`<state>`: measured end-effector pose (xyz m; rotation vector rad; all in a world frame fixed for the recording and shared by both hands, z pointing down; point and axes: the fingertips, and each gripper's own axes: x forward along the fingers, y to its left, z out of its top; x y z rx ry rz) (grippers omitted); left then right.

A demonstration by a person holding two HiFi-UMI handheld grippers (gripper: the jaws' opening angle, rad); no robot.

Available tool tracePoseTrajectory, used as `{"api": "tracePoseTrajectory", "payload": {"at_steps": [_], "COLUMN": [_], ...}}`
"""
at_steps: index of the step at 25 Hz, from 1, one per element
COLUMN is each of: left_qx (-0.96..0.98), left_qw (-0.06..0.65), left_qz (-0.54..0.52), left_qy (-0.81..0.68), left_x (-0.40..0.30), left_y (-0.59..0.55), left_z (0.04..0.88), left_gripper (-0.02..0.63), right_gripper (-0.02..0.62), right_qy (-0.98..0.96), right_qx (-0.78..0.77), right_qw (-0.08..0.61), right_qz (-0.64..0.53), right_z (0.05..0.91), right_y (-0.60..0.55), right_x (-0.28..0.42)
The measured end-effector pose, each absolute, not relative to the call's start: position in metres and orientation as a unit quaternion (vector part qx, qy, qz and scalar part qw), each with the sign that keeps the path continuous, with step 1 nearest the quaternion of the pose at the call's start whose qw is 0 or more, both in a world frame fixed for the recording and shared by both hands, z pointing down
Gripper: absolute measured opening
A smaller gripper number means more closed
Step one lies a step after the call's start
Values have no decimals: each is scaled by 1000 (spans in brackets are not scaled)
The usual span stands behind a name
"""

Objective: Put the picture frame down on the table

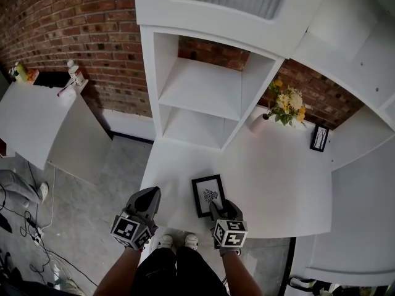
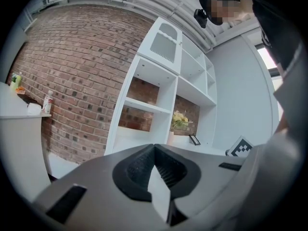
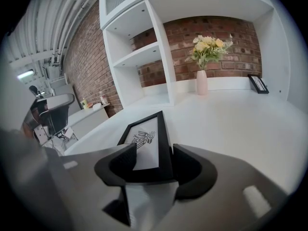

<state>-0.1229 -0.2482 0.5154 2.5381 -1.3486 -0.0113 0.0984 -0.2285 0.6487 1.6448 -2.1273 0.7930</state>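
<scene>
shows frame (image 1: 208,195), black-edged with a dark drawing on white, lying face up on table (image 1: 278,184) near its front edge, well apart from the other things on it. puts right gripper (image 1: 218,208) at frame's near right corner, marker cube toward person. finds, in right gripper view, jaws standing apart with frame's near end between them: left jaw overlapping the white face, right jaw just beside the black edge with a thin gap showing, so no grip on it. holds left gripper (image 1: 150,195) at table's front left corner, apart from frame, marker cube likewise toward person. gives, in left gripper view, jaws pressed together with nothing between them. sets vase (image 1: 257,123) of yellow flowers (image 1: 287,103) and small frame (image 1: 320,138) at table's back, against brick wall (image 1: 321,97), vase just beside white shelves (image 1: 197,97). includes pale shoes (image 1: 176,242) below table's front edge, between the two grippers.
</scene>
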Motion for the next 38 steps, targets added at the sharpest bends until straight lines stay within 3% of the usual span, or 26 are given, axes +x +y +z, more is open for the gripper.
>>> {"api": "tracePoseTrajectory", "payload": {"at_steps": [22, 38], "left_qx": [874, 875], "left_qw": [131, 130], "left_qz": [-6, -7], "left_qy": [-468, -466], "left_x": [-128, -128], "left_y": [-245, -245], "left_z": [513, 513], "left_gripper": [-3, -4], "right_gripper": [244, 247], "right_qy": [-739, -754], "right_qx": [580, 580], "right_qw": [174, 143], "right_qz": [294, 271], "right_z": [653, 637], "right_y": [-230, -233], "right_x": [99, 97]}}
